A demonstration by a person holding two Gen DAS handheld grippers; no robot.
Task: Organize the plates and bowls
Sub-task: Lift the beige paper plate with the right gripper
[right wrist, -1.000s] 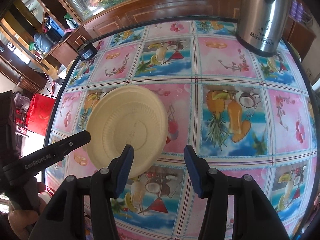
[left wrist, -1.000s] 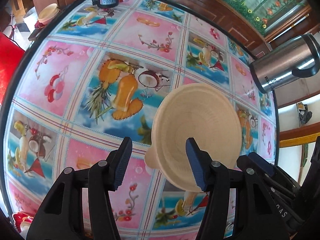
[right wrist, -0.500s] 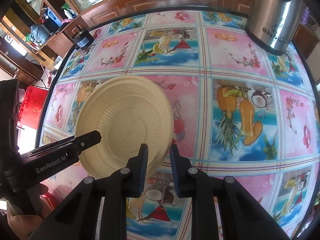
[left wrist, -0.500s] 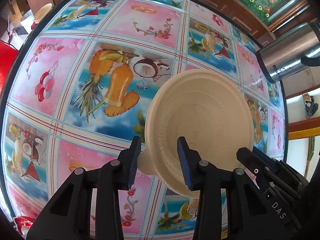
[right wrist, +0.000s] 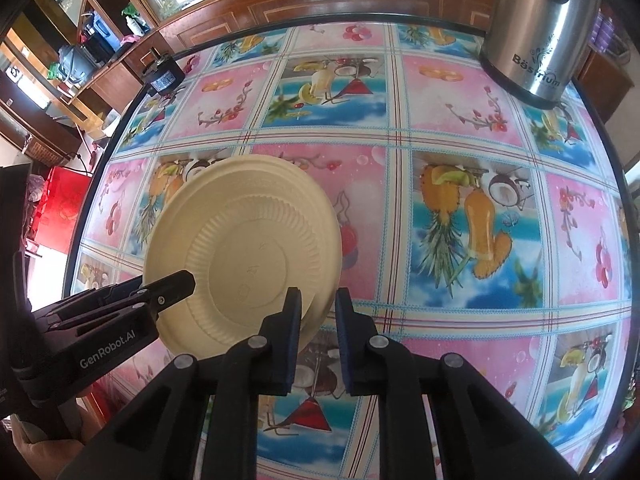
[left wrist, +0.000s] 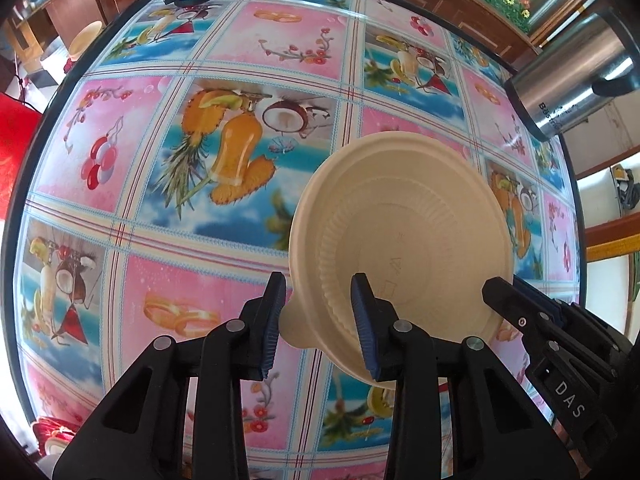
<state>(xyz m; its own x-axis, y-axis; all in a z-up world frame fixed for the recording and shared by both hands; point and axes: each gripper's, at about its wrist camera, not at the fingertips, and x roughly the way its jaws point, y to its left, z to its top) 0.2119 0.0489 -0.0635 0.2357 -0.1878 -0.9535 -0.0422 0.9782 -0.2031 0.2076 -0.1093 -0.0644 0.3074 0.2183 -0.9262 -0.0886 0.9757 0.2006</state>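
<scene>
One cream bowl sits on the bench, nearer both cameras than a second ago. Both sets of jaws have just been closing: the left gripper and right gripper each clamp its rim. One steel kettle is cut off above.

Matt ribbed bowl, glossy tablecloth

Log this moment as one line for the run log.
stage: grasping | left claw: just closing, cream bowl rim between pads | right claw: just closing, opposite rim between pads | steel kettle: untouched
</scene>
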